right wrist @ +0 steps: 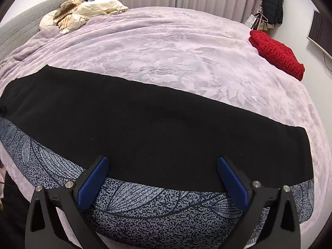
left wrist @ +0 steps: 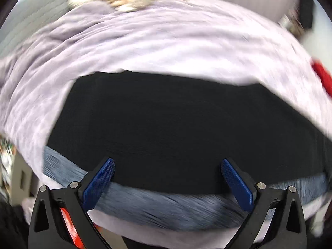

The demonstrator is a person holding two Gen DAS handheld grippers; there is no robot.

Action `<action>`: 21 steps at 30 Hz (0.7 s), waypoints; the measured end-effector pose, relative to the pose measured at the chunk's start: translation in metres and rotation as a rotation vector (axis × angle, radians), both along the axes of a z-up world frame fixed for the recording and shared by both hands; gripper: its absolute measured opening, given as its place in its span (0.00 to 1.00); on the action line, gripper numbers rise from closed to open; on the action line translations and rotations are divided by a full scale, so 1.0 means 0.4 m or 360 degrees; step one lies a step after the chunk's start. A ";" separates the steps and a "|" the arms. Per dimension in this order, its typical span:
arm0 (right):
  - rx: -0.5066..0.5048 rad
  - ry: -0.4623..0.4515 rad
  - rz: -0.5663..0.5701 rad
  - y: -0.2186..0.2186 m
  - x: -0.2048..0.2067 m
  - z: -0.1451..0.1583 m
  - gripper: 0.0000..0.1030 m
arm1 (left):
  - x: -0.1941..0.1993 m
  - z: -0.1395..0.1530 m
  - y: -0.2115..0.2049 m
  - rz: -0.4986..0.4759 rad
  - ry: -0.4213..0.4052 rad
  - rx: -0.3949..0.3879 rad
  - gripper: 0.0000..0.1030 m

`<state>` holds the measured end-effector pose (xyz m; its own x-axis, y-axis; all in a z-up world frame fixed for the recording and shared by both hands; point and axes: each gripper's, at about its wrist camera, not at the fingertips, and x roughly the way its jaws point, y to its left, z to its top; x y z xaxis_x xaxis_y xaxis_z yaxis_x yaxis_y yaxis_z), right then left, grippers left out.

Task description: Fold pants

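Black pants [right wrist: 149, 124] lie flat as a long band across the near part of a lilac bedspread [right wrist: 176, 47], partly over a blue-grey leaf-patterned cloth [right wrist: 157, 211]. In the left wrist view the pants [left wrist: 166, 128] and the patterned cloth [left wrist: 166, 209] are motion-blurred. My left gripper [left wrist: 167, 166] is open and empty, its blue pads [left wrist: 99, 184] above the pants' near edge. My right gripper [right wrist: 162, 165] is open and empty, its blue pads [right wrist: 93, 182] just above the pants' near edge.
A folded red knitted garment [right wrist: 276, 54] lies at the bed's right edge, also in the left wrist view [left wrist: 322, 76]. Pillows and crumpled bedding [right wrist: 83, 12] sit at the far left by a grey headboard [right wrist: 18, 27]. A dark jacket [right wrist: 272, 2] hangs at the far right.
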<state>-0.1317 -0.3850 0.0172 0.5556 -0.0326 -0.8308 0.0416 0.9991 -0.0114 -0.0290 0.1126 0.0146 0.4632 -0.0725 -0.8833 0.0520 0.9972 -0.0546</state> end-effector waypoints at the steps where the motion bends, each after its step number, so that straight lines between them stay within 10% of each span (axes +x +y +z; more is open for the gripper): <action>1: 0.0004 0.0004 -0.0011 0.000 0.002 0.001 1.00 | 0.041 0.009 0.045 0.0065 -0.0002 -0.0066 1.00; 5: -0.0015 0.0004 -0.0042 0.004 0.009 -0.003 1.00 | 0.155 0.023 0.110 0.0167 0.0006 -0.0180 1.00; 9: -0.0014 0.0005 -0.0055 0.003 0.009 -0.002 1.00 | 0.229 -0.058 0.109 0.0295 0.0131 0.0194 1.00; 14: -0.0016 -0.0003 -0.0066 0.005 0.003 -0.004 1.00 | 0.230 -0.038 0.141 0.0474 0.0154 0.0090 1.00; 21: -0.0034 -0.0006 -0.0084 0.009 0.010 -0.004 1.00 | 0.272 -0.046 -0.132 0.0138 0.0171 0.0048 1.00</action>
